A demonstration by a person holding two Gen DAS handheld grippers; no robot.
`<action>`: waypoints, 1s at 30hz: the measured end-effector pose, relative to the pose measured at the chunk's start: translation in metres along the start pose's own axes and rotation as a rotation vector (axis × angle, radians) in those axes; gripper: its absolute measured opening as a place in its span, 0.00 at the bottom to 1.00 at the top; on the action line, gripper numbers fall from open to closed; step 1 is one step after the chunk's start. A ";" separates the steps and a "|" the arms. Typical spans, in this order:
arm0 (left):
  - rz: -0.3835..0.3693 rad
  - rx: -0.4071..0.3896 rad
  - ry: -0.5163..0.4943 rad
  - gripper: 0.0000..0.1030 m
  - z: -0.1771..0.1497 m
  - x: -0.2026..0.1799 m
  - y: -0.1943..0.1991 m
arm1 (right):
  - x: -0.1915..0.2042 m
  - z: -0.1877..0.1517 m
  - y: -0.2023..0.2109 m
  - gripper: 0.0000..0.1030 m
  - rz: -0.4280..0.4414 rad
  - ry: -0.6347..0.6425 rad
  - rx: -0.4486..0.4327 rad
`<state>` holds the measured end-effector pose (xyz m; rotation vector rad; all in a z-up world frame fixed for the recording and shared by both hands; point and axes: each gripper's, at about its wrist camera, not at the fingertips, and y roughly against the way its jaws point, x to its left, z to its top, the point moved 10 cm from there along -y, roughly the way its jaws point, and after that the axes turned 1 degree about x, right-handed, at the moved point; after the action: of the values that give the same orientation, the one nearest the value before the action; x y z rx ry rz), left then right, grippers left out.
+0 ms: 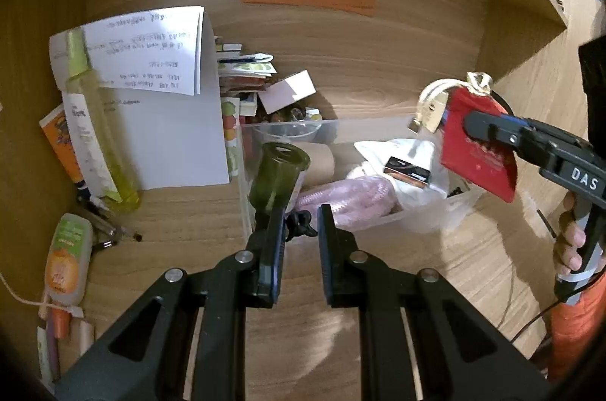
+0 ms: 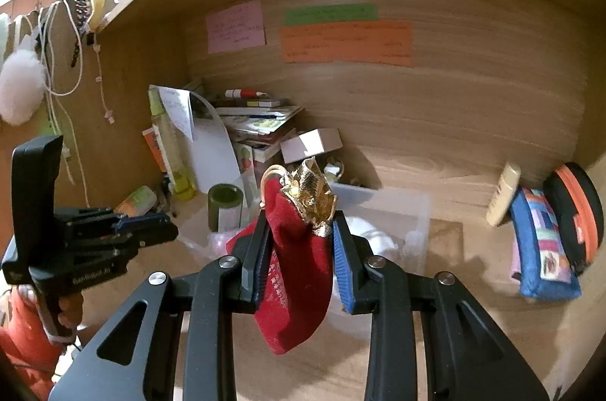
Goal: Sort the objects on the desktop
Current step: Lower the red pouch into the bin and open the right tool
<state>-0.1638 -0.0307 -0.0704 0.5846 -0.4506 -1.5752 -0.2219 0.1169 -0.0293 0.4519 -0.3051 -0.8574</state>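
Observation:
My right gripper [image 2: 299, 249] is shut on a red velvet pouch [image 2: 293, 291] with a gold tie top, held above the desk near a clear plastic bin [image 2: 409, 211]. In the left wrist view the pouch [image 1: 475, 151] hangs over the bin's right end [image 1: 460, 202]. My left gripper [image 1: 301, 234] is open and empty, just in front of the bin's near left corner. A dark green cylindrical container [image 1: 278, 173] stands tilted in the bin right beyond the left finger. The bin also holds a pink soft item [image 1: 348, 198], a white bag and a small dark box [image 1: 409, 171].
A yellow-green spray bottle [image 1: 94, 132], white papers [image 1: 151, 97] and a book stack [image 1: 246, 75] stand at the back left. Tubes and pens [image 1: 68, 257] lie at the left. A blue pencil case [image 2: 541, 245], a black-orange pouch [image 2: 575, 215] and a beige bottle [image 2: 503, 194] lean at the right wall.

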 end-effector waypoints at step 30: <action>-0.023 0.063 0.035 0.23 -0.005 0.014 -0.035 | 0.022 -0.010 -0.093 0.68 -0.107 0.085 0.120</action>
<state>-0.1893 -0.0412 -0.0971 0.6661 -0.4702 -1.5748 -0.2649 0.0495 -0.0826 0.6192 -0.2572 -0.9242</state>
